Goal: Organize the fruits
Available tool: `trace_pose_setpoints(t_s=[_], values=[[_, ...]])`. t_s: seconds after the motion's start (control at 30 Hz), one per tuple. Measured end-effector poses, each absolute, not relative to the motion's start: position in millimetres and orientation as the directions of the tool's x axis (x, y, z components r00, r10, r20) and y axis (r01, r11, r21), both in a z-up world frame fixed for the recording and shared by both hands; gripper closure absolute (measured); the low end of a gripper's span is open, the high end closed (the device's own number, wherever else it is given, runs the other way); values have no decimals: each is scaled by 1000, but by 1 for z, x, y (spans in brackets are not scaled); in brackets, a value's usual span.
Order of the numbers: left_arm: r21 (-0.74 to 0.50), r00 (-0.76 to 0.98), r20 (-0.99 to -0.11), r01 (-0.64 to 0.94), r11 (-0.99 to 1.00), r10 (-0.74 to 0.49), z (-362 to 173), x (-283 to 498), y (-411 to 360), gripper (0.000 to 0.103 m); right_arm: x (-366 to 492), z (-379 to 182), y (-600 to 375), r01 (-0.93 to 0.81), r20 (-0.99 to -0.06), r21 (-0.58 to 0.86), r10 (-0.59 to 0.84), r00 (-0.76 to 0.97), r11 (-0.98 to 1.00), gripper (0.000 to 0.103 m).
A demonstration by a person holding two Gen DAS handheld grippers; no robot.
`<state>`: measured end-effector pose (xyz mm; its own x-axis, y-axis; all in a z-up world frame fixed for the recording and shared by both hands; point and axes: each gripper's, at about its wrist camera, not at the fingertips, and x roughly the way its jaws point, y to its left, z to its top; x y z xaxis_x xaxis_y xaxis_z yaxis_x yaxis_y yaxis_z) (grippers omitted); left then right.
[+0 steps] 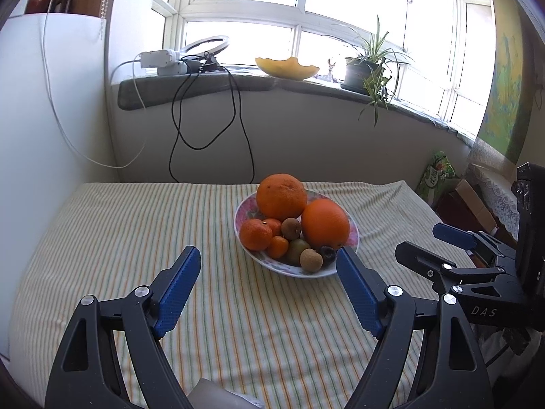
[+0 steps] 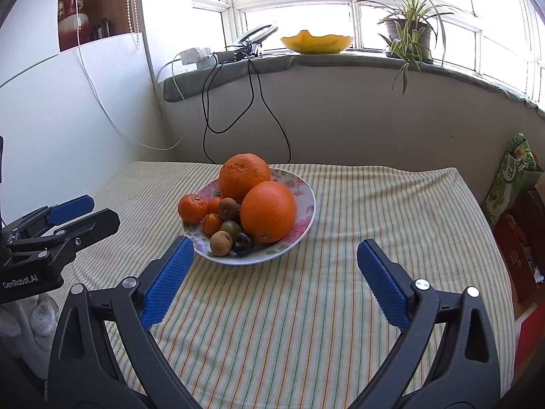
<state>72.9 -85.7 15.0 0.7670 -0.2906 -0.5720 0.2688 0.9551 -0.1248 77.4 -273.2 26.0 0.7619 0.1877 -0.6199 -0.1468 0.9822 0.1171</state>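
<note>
I see a flowered plate (image 2: 303, 201) on the striped desk (image 2: 306, 306), piled with two big oranges (image 2: 269, 211), small tangerines (image 2: 192, 208), brown kiwis (image 2: 221, 242) and a dark plum (image 2: 243, 243).

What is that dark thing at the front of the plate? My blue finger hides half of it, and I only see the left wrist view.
Observer: In the right wrist view it is a small, dark, round fruit. It lies whole at the front of the plate, beside a brown fruit.
Operator: Is my other hand-held gripper holding anything?
Observer: No. The right hand-held gripper is open, with nothing held between its fingers.
Operator: What is past the table on that side?
Observer: A red box stands near the green carton.
</note>
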Motion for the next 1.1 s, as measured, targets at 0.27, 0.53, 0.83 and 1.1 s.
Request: trace_pose_setpoints(t_s=[0.27, 0.53, 0.83, 1.1], values=[[-123, 768, -571, 270, 955, -291, 15, 72, -86, 21, 76, 26, -273, -147, -618, 119, 189, 763, 982, 4], [-121, 765, -573, 274, 954, -293, 15, 72, -86, 21, 75, 26, -273, -147, -620, 124, 192, 761, 981, 4], [-122, 766, -572, 275, 954, -294, 15, 72, -86, 21, 75, 25, -271, -150, -622, 126, 196, 758, 981, 4], [-121, 766, -570, 279, 953, -297, 15, 72, -85, 21, 75, 26, -271, -150, -621, 127, 197, 759, 980, 4]])
